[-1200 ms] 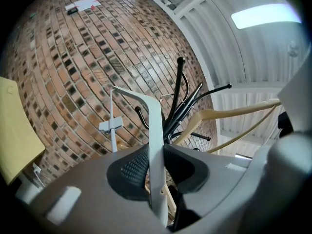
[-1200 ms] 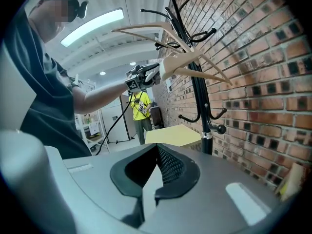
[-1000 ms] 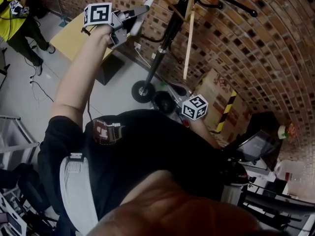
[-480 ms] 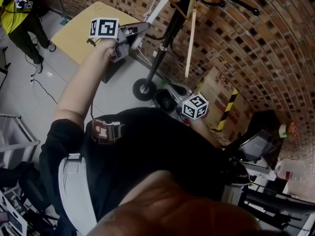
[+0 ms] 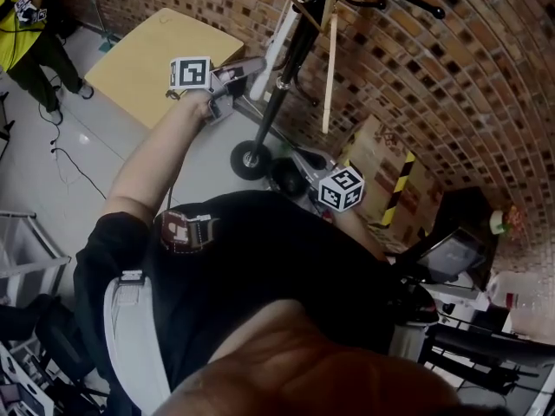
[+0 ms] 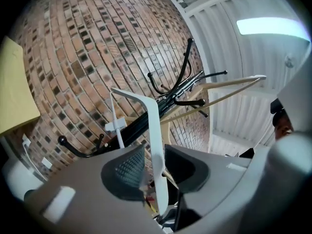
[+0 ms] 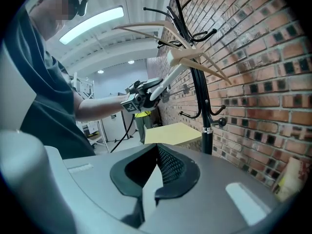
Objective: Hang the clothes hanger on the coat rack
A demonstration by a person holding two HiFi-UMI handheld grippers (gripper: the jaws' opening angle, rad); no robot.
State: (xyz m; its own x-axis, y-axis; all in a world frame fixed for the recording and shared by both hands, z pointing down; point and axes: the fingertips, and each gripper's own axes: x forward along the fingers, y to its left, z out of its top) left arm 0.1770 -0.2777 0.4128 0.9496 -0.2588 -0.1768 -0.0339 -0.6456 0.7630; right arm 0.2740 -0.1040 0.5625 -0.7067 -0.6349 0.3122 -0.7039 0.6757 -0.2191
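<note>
**Hanger (image 6: 152,118) up at the rack (image 6: 183,87), left gripper (image 6: 154,152) loosening**

White, and caught by one arm between the left pads. Jaws closed on that arm but just eased a shade wider, with the bar between them and both pads seemingly against it. Long axis slanting from the jaws up and away toward the rack's crown, so lying ahead of and above the gripper. Hook end lost among the wooden hangers (image 7: 192,57) already up there; seated on a prong or not, impossible to say from any view. Judged as the last of the placing: lower onto a prong, let go fully, then draw back along the bar's own line, clear of the wooden ones.

Left hand by far the nearer, raised beside the pole. Right gripper (image 7: 156,152) well apart, low beside the body, aimed at the rack from the side, jaws pressed together on nothing.

Rack planted on a round black base (image 5: 251,159) on grey floor (image 5: 87,120), just beside the brick wall (image 5: 460,102). Yellow tabletop (image 5: 152,55) beyond the left hand. Cardboard (image 5: 375,154) leaning at the wall's foot, with a striped post (image 5: 401,189) near it. Person in yellow (image 5: 16,11) off at the far corner.
</note>
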